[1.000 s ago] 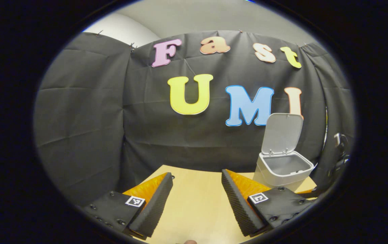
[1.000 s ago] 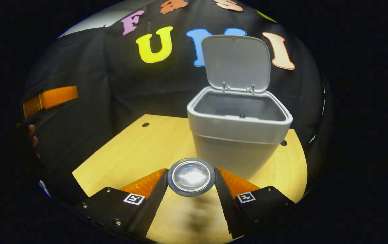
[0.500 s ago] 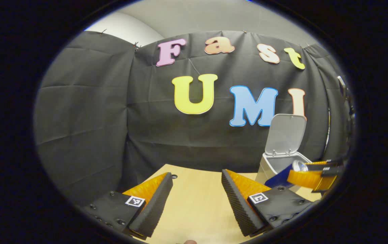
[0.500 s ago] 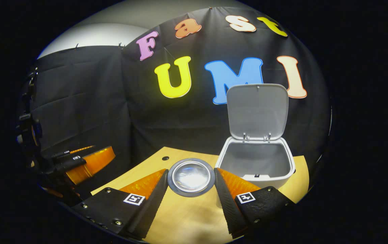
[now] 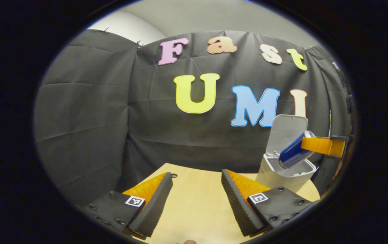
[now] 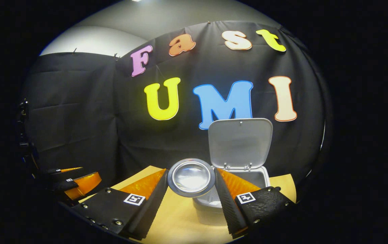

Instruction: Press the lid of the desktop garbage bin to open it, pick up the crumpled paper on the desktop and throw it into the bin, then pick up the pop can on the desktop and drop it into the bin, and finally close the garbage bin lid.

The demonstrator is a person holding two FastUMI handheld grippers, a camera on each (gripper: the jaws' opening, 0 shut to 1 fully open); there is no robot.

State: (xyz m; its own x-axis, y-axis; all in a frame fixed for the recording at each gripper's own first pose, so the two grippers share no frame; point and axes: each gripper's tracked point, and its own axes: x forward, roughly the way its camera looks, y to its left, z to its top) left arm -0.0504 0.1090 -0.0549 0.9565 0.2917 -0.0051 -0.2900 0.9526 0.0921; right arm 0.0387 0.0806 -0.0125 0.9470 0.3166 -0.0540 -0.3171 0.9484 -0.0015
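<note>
We have the right gripper (image 6: 191,183) clamped on the pop can (image 6: 191,177) over the open garbage bin (image 5: 283,174); left gripper (image 5: 196,198) spread apart, idle. Next we release.

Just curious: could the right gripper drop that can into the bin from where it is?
Probably yes. The right gripper holds the can over the bin, and the lid stands open.

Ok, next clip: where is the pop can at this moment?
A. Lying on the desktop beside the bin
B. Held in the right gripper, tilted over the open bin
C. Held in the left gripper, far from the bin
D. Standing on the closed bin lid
B: the right gripper is shut on the pop can, which hangs tilted above the bin with its lid raised.
</note>
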